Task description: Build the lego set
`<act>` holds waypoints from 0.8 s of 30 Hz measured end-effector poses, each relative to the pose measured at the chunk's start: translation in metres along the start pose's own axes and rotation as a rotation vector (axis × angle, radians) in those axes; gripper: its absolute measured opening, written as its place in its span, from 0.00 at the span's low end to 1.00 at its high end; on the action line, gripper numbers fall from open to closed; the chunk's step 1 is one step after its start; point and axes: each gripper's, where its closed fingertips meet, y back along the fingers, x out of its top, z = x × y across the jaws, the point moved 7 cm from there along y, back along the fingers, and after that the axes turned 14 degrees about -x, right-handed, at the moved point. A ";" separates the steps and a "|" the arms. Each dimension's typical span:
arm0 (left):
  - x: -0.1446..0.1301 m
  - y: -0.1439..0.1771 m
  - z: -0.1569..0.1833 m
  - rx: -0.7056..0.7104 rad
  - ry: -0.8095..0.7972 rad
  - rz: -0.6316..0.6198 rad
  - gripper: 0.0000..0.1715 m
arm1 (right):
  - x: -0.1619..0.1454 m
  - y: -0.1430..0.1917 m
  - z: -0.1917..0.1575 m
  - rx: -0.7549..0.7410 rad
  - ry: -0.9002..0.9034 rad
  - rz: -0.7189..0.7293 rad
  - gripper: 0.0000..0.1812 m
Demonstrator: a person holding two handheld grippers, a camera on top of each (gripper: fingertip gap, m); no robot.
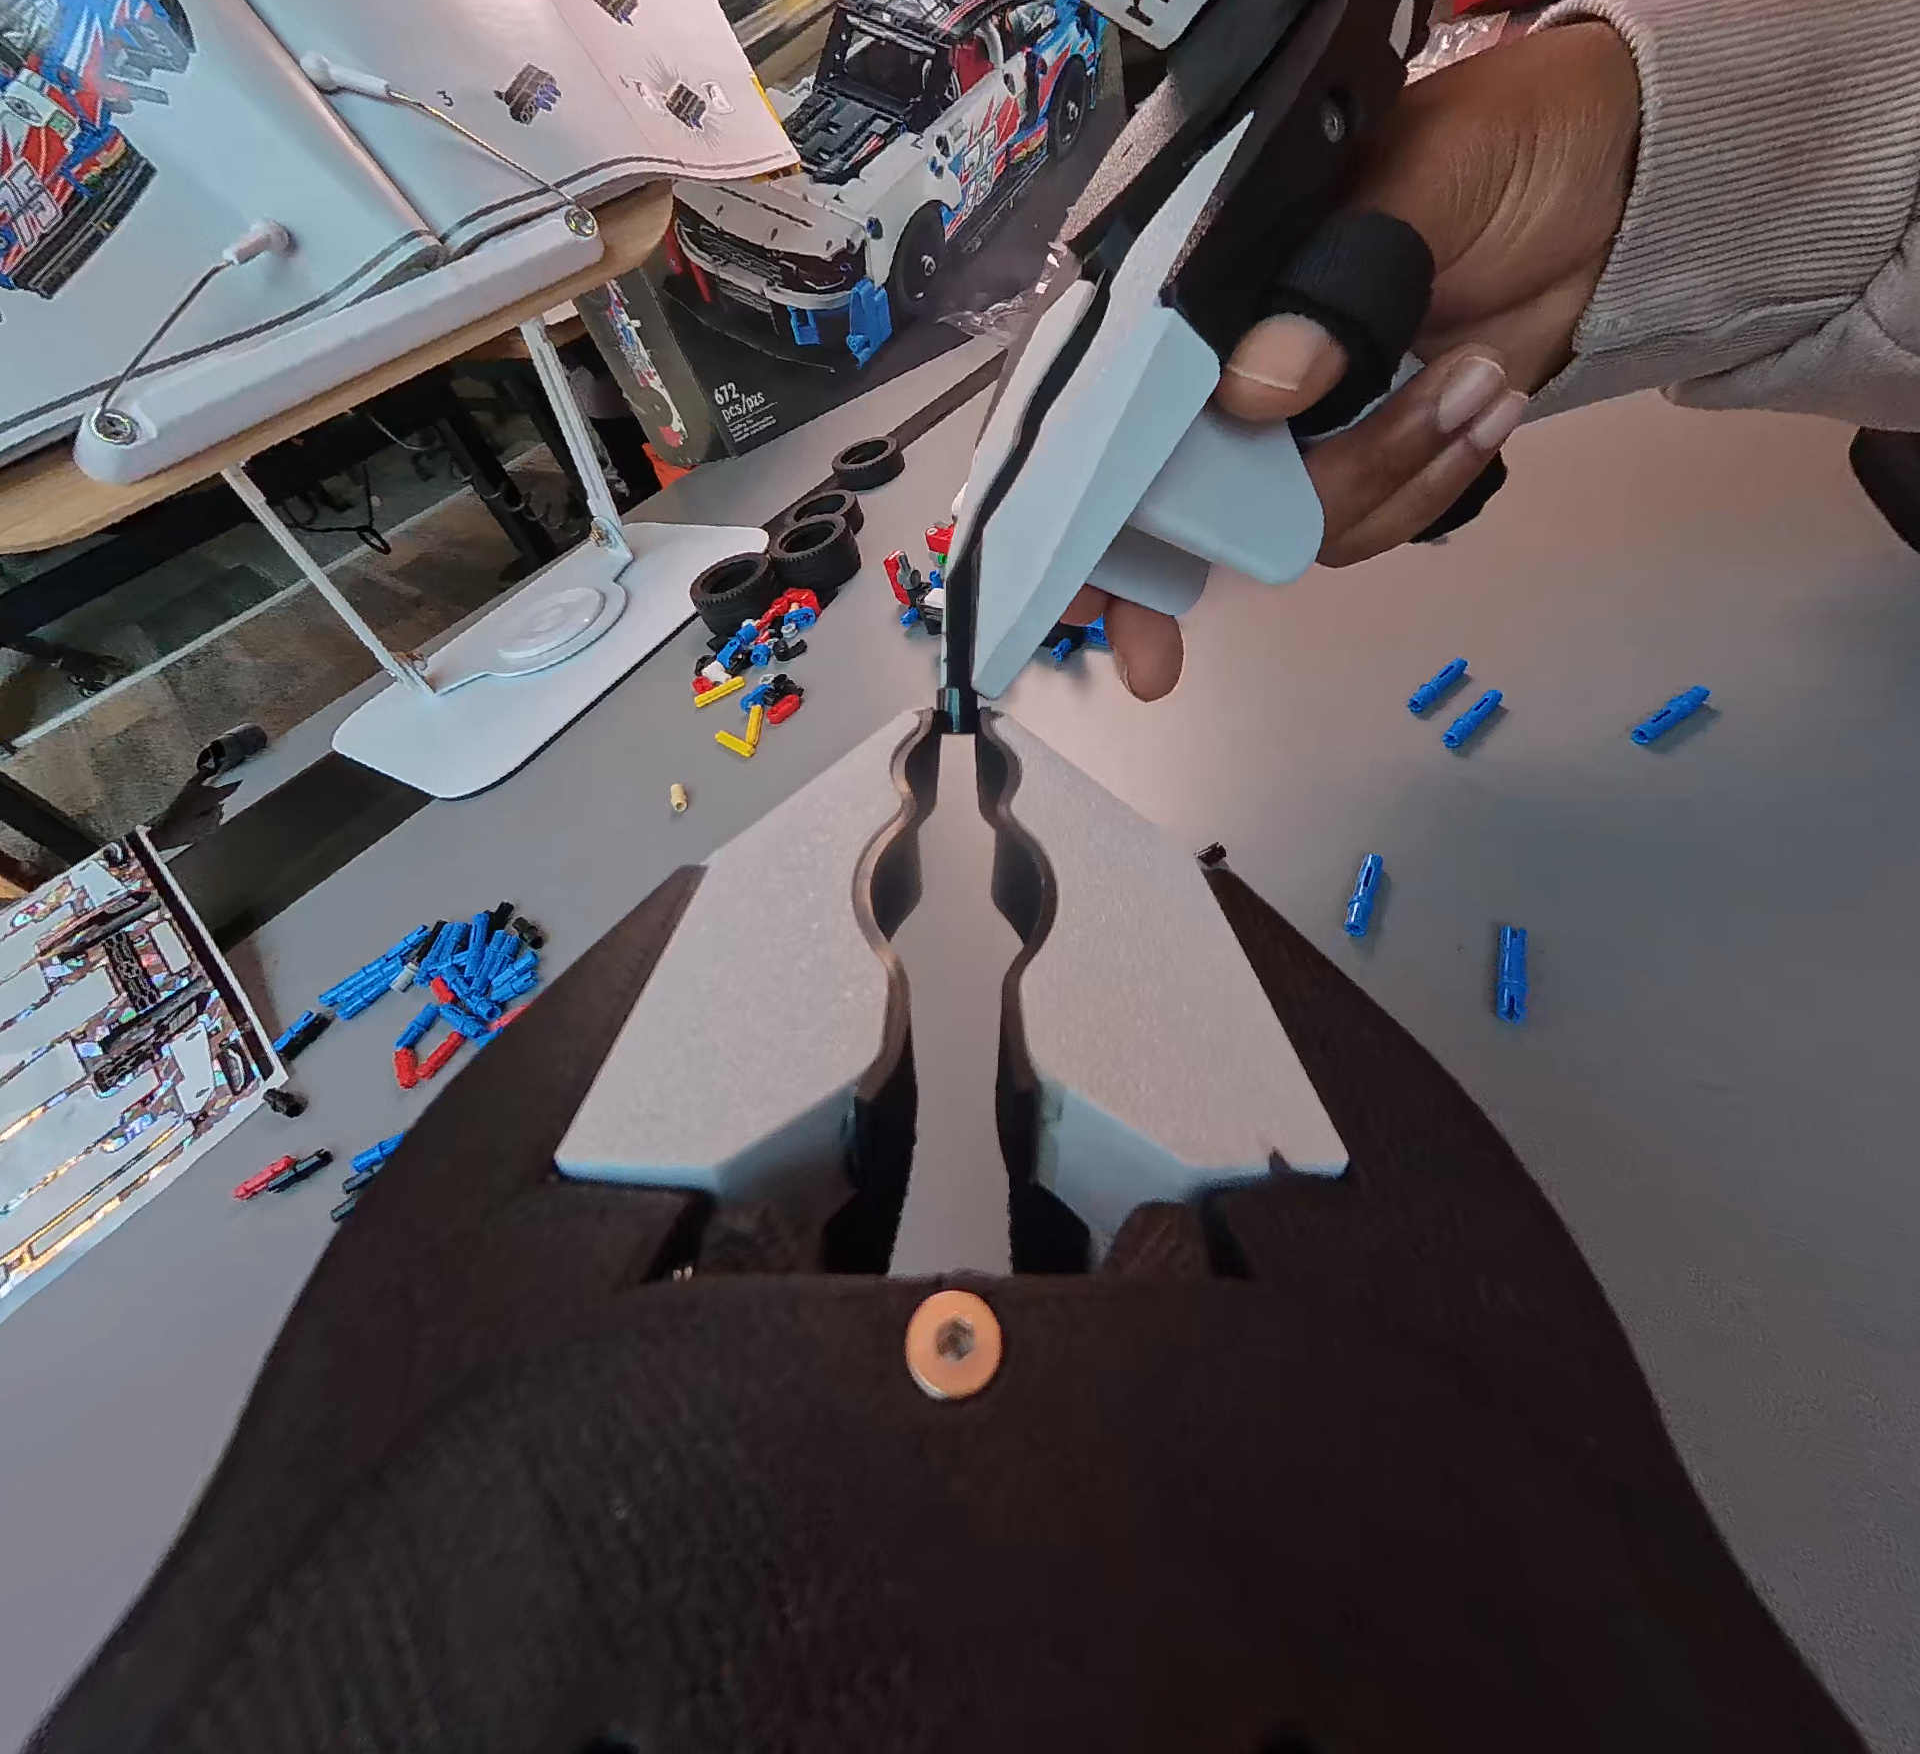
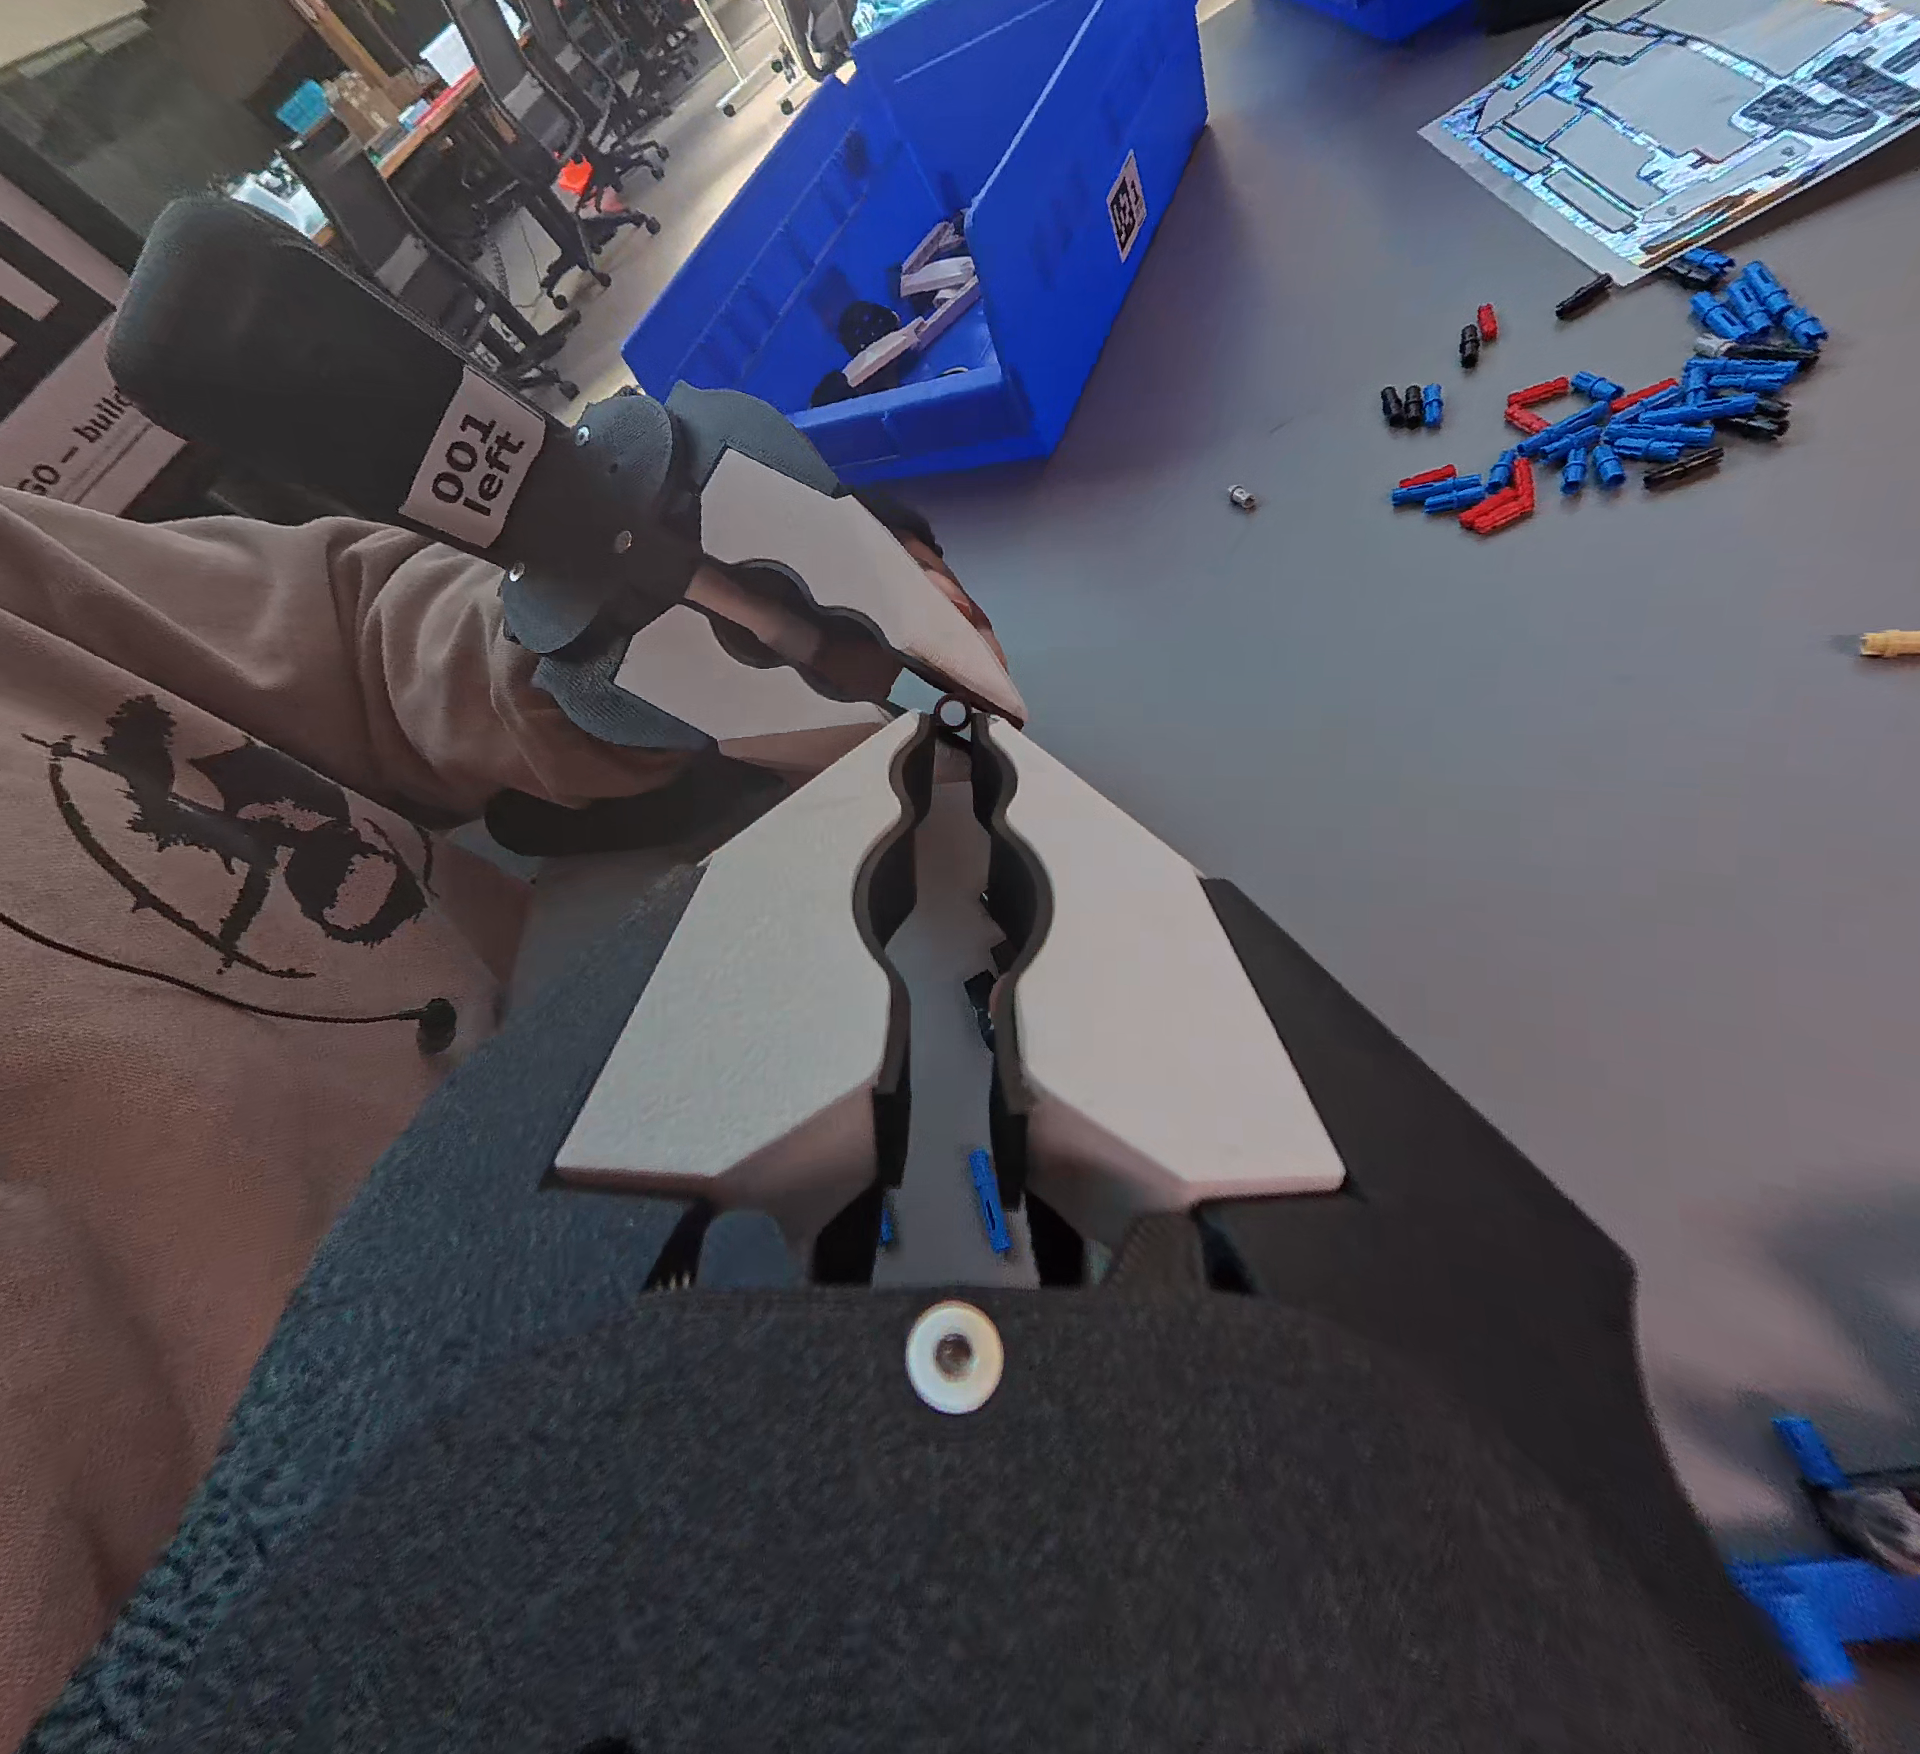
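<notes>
Above the grey table [image 1: 1558,1185], both grippers meet tip to tip on one small black lego piece [image 1: 954,705].

At its fingertips the left gripper [image 1: 956,719] is clamped on the piece, and the right gripper [image 2: 951,717] pinches the same piece from above, its round end facing the right wrist camera. Loose blue pins [image 1: 1455,705] lie well apart on the table.

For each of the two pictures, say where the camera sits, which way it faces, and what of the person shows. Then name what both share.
Left wrist view: on the left tongs, facing the manual stand and set box; a hand shows.
Right wrist view: on the right tongs, facing the blue bin; a sleeve shows.
Shared: tips meeting at a small black piece, blue pin pile, sticker sheet.
</notes>
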 end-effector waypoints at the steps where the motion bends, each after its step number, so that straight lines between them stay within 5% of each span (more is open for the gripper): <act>1: 0.000 0.000 0.001 0.006 -0.013 -0.005 0.03 | 0.000 0.000 0.000 0.001 -0.004 -0.005 0.02; 20: 0.001 -0.005 0.018 0.135 -0.377 -0.185 0.03 | -0.007 0.002 -0.007 -0.064 -0.075 -0.061 0.02; 24: 0.000 -0.007 0.020 0.098 -0.321 -0.160 0.03 | -0.011 0.005 -0.009 -0.089 -0.045 -0.056 0.02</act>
